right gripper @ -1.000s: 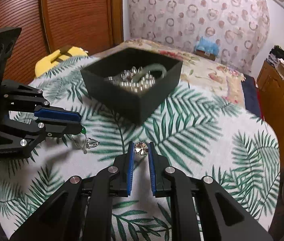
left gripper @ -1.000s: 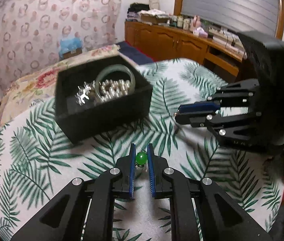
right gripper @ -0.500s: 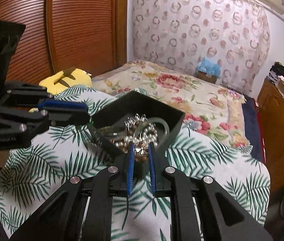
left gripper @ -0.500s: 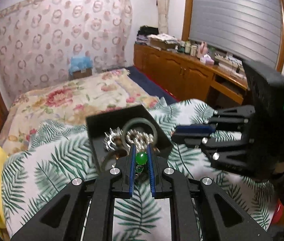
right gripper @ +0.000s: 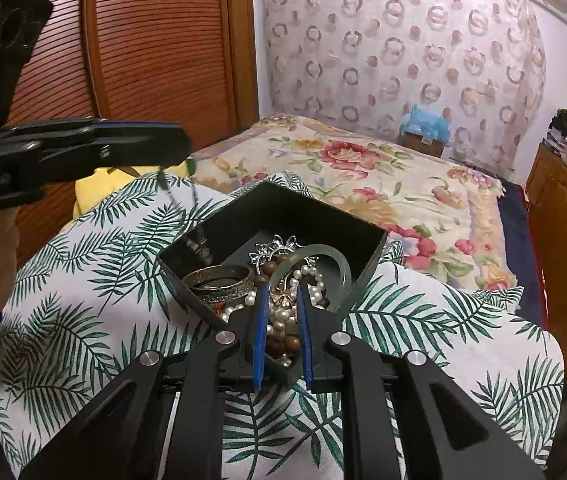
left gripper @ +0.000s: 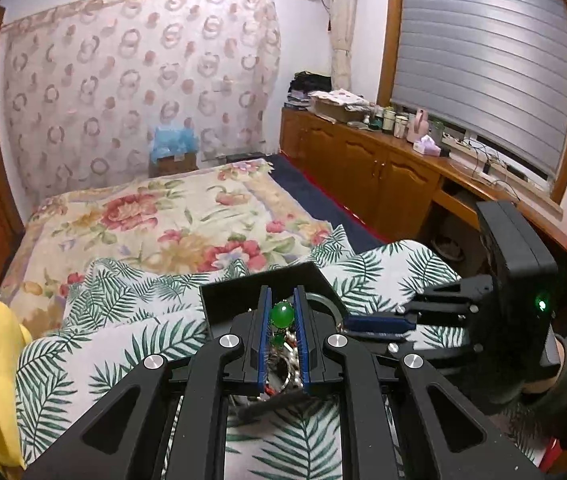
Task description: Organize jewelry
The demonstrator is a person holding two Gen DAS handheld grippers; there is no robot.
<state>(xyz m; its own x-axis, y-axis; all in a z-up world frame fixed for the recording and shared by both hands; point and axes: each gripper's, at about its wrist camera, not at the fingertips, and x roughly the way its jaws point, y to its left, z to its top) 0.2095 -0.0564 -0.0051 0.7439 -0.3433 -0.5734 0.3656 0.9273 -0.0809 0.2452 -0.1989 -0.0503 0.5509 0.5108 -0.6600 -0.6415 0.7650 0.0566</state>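
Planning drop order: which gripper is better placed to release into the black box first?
Right, probably. Right gripper holds the gold flower piece low over the black box interior; left gripper hangs higher by its rim, green pendant dangling.

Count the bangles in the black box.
2: a pale green bangle leaning at the black box's right side, a dark metal bangle lying left. Others may hide under the pearls.

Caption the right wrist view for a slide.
Right gripper pinching a small gold flower charm above the black jewelry box on a palm-leaf cloth.
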